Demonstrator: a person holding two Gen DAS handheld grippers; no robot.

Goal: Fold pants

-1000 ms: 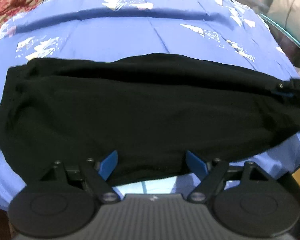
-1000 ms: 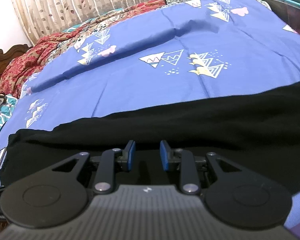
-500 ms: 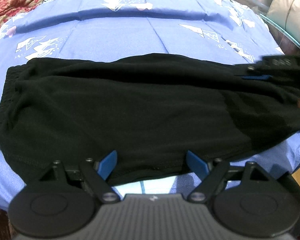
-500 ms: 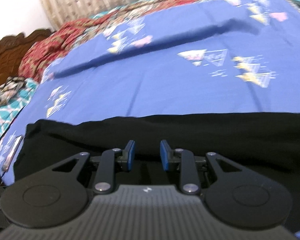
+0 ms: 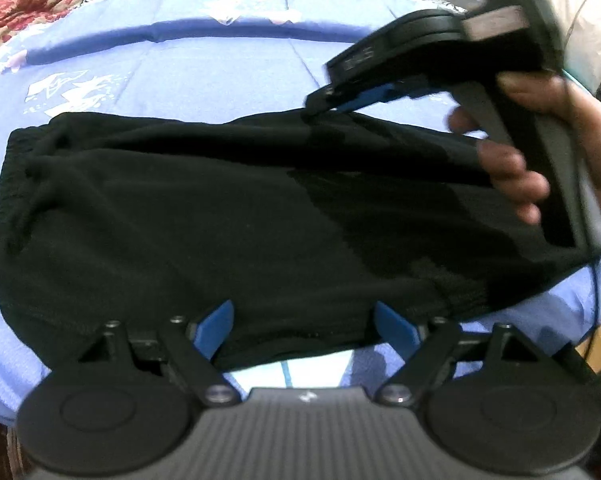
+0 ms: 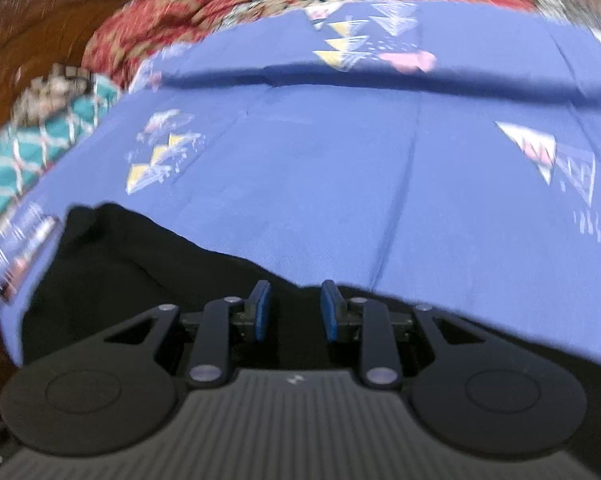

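Black pants [image 5: 204, 216] lie across a blue patterned bedsheet [image 5: 180, 68], folded lengthwise, waistband at the left. My left gripper [image 5: 302, 326] is open, its blue pads either side of the pants' near edge. My right gripper [image 5: 332, 106], held by a hand, is above the pants' far edge at the right, tips touching the cloth. In the right wrist view the right gripper [image 6: 294, 314] has its pads a small gap apart over the black pants [image 6: 140, 280], with cloth between or below them; the view is blurred.
A red patterned blanket [image 6: 228, 12] and a teal patterned cloth [image 6: 32, 148] lie at the head of the bed, by a carved wooden headboard [image 6: 40, 28]. A packet [image 6: 20, 256] lies left of the pants. The bed's near edge is just below my left gripper.
My right gripper has swung leftward over the pants, far into the left wrist view. The pants' right part has been drawn left. My left gripper has stayed at the near edge.
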